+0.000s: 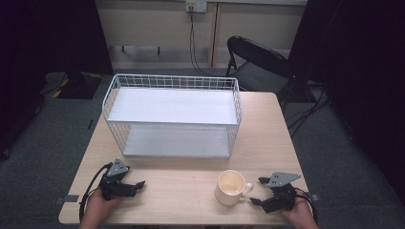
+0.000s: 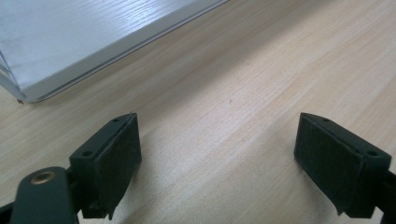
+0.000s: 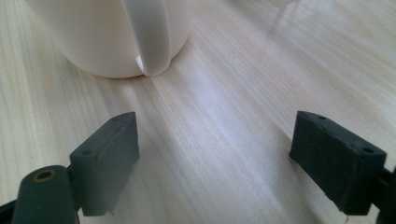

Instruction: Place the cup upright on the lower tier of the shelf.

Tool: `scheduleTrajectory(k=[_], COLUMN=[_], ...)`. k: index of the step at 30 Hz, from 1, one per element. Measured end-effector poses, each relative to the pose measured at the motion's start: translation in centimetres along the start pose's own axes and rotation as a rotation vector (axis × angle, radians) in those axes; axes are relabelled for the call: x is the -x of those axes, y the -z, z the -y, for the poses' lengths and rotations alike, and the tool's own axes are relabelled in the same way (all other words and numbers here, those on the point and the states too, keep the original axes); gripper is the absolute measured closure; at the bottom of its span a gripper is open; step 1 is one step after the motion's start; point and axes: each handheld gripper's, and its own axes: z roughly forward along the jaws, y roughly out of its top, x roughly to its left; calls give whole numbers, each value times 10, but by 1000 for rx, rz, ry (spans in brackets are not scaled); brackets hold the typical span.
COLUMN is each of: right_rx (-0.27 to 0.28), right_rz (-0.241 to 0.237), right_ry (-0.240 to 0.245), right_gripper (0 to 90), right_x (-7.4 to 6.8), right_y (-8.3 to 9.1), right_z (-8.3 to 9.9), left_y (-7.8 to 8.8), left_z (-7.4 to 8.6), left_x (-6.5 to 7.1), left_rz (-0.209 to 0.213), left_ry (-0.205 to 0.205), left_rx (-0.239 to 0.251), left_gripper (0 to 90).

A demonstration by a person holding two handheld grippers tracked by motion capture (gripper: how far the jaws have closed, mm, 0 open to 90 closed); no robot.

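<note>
A recording lab or studio: black curtains (image 1: 43, 33) flank a lone wooden worktop (image 1: 267, 143) on grey carpet (image 1: 334, 157), with a folding chair (image 1: 258, 62) and cables (image 1: 193, 43) behind.

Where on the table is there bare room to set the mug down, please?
Free: the strip between the left hand-held gripper and the mug, in front of the wire rack; also the table right of the rack. Both rack shelves lie bare. Tightest is between the mug and the right hand-held gripper.

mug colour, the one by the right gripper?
Cream-white, plain, no pattern. The mug shows best in the high view, just left of the right gripper.
</note>
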Motion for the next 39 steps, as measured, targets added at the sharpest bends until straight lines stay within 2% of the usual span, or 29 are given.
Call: scheduleTrajectory(k=[7,11,12,14,19,20,26,34,39], right_rx=[2,-23,-35,-32,14,37,76,75,88], right_rz=[10,-9,-41,-47,-42,-50,-60,-31,-32], right_ry=[-17,-37,-61,-61,-73,-80,-92,-95,-112], right_gripper=[151,154,161,166,176,194,209,215,219], right_x=[-1,-3,-3,-5,-6,-6,-8,-10,-9], right_y=[0,1,2,4,15,22,34,42,43], right_z=[0,-4,-7,-10,-15,-19,-26,-37,-43], left_y=[0,0,0,0,0,0,0,0,0], left_z=[0,0,0,0,0,0,0,0,0], left_x=[0,0,0,0,0,0,0,0,0], left_rz=[0,1,1,1,1,1,1,0,1], left_ry=[1,1,1,1,1,1,1,0,1], left_rx=[0,0,0,0,0,0,0,0,0], left_gripper=[144,144,143,143,143,143,143,143,143])
